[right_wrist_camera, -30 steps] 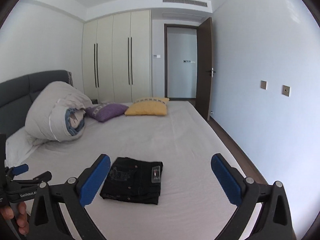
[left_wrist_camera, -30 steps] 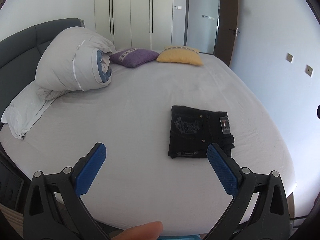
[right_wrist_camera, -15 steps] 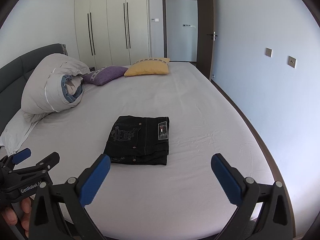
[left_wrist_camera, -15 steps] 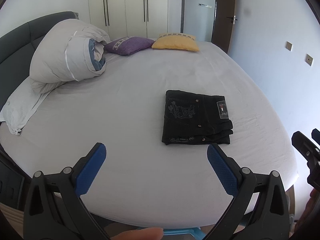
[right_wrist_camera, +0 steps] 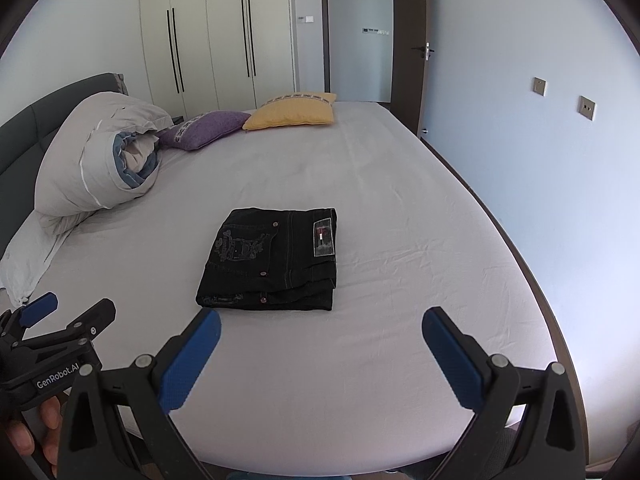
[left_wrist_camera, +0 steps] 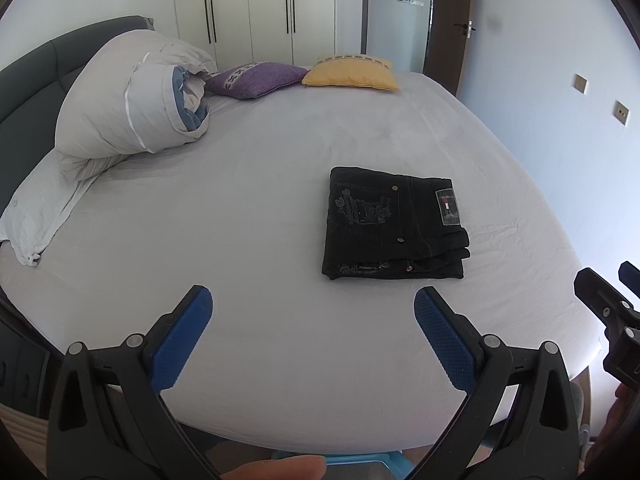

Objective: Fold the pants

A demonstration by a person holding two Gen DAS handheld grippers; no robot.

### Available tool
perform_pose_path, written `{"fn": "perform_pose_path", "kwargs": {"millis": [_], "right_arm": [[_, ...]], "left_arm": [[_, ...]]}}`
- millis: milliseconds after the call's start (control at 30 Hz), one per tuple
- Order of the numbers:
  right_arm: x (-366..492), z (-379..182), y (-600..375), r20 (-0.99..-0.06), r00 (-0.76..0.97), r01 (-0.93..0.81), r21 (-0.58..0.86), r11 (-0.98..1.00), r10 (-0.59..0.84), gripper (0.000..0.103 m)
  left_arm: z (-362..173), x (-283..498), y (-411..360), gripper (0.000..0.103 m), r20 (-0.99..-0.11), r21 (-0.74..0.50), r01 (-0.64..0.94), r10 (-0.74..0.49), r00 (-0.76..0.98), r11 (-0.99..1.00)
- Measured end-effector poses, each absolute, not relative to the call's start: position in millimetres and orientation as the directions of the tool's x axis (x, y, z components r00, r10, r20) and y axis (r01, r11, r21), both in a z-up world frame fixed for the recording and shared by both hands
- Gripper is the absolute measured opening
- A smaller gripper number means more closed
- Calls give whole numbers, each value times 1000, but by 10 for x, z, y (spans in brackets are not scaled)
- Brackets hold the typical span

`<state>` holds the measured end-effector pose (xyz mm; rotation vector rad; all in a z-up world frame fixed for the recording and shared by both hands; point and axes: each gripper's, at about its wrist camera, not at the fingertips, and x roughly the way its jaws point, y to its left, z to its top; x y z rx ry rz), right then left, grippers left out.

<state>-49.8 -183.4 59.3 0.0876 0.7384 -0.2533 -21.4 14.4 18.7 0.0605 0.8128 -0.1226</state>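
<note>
At the bottom of the left wrist view, the left gripper [left_wrist_camera: 313, 312] stands with its blue-padded jaws spread wide and nothing between them; a fingertip [left_wrist_camera: 276, 467] shows at the lower edge, mostly cut off. The right gripper [right_wrist_camera: 321, 330] fills the bottom of its own view the same way, jaws wide apart and empty. Each tool also shows in the other camera, only in part: the right one at the right edge of the left view, the left one at the lower left of the right view, with fingers of the hand [right_wrist_camera: 30, 432] under it, half out of frame.

Just beyond the jaws, the black pants [left_wrist_camera: 394, 226] lie folded into a compact rectangle on the bed [left_wrist_camera: 256, 208], right of centre in the left view, touched by neither gripper. The pocket embroidery is too fine to read.

Farther off, in the upper left, a rolled duvet [left_wrist_camera: 132, 100] leans by the dark headboard [left_wrist_camera: 24, 96], whose lower part it hides. A purple pillow [left_wrist_camera: 256, 80] and a yellow pillow [left_wrist_camera: 350, 73] lie at the far edge, before the wardrobe [left_wrist_camera: 256, 8] and an open door [right_wrist_camera: 410, 48].
</note>
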Motion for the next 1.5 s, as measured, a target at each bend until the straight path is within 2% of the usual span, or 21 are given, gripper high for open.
{"fn": "perform_pose_path", "kwargs": {"millis": [1500], "right_arm": [[-447,470,-1797,-694,699,234,-10,972,-176,103]], "left_arm": [[63,-200,123,103,-748,2,127,-83,659,992]]}}
